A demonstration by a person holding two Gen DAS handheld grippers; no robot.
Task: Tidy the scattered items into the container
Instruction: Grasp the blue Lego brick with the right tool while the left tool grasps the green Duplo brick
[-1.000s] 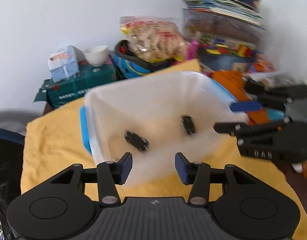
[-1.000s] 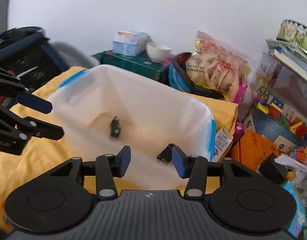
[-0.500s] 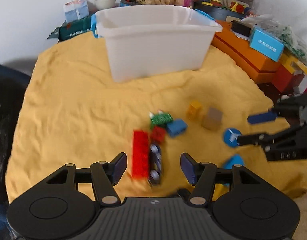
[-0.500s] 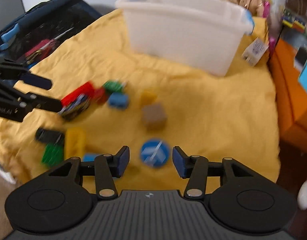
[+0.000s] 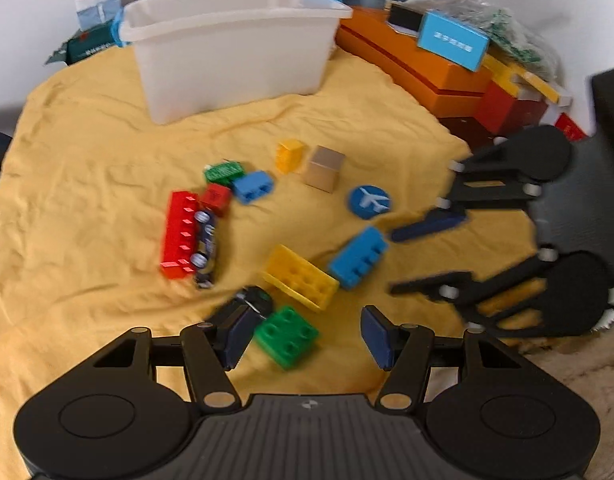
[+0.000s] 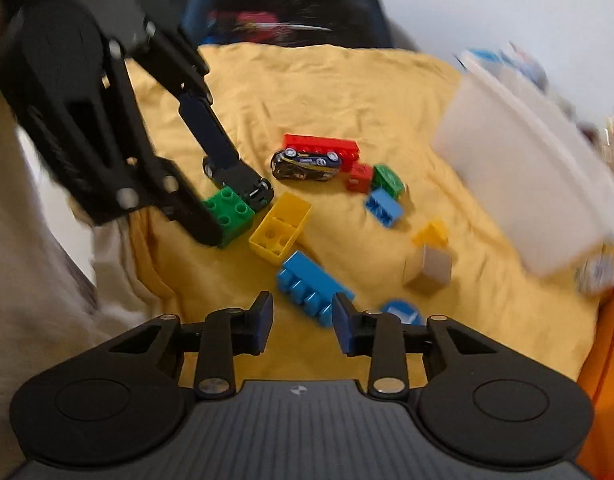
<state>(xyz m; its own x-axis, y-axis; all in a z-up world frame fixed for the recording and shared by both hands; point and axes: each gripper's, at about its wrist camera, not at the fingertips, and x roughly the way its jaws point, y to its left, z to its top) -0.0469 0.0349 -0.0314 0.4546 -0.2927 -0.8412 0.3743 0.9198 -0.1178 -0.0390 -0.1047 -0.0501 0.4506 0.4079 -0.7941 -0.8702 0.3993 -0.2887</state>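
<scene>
Left gripper (image 5: 303, 338): jaws spread around green block (image 5: 287, 336).
Right gripper (image 6: 302, 322): jaws spread, blue block (image 6: 311, 282) between.
Danger: black car (image 5: 251, 300) touches left jaw; might get bumped.

The right gripper (image 6: 302, 322) hangs with jaws apart over a long blue brick (image 6: 309, 286) on a yellow cloth (image 6: 327, 88). The left gripper (image 6: 223, 200) straddles a green brick (image 6: 229, 212). A white container (image 6: 527, 184) stands at the cloth's right edge.
</scene>
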